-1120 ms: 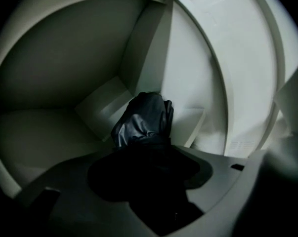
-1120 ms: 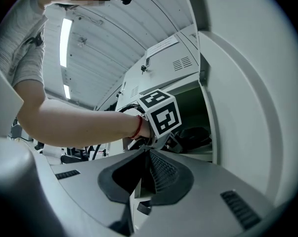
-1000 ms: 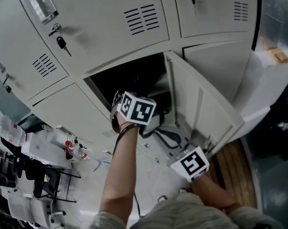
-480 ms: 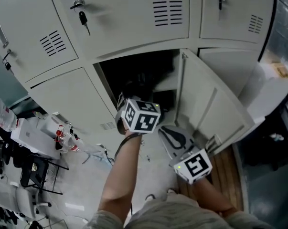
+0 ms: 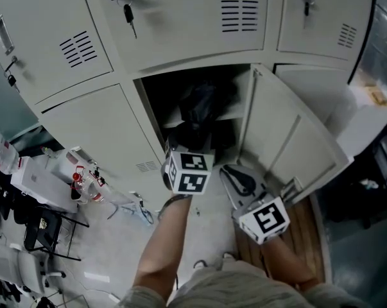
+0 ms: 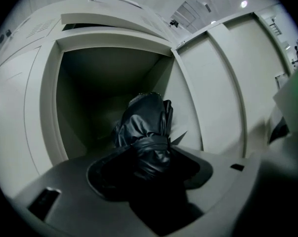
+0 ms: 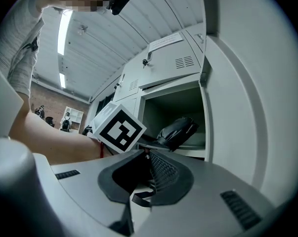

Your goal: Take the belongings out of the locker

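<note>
Figure: Two hand-held grippers at an open locker (image 5: 148, 117), one of them gripping a black bag (image 6: 144, 125).

The locker's door (image 5: 289, 140) stood swung out to the right of the opening, and the bag sat on the shelf (image 7: 194, 147) inside the locker, slumped toward its front edge. The left gripper (image 6: 148, 157) was at the locker's mouth, its jaws clenched on a bunched fold of the bag's glossy fabric. The right gripper (image 7: 146, 154) was outside the locker, in front of the door and just right of the opening, with its jaws pressed together at the tips and nothing between them. The left gripper's marker cube (image 7: 118, 128) showed beside it, between it and the locker. A key (image 5: 128, 15) hung in the closed door above the locker.
</note>
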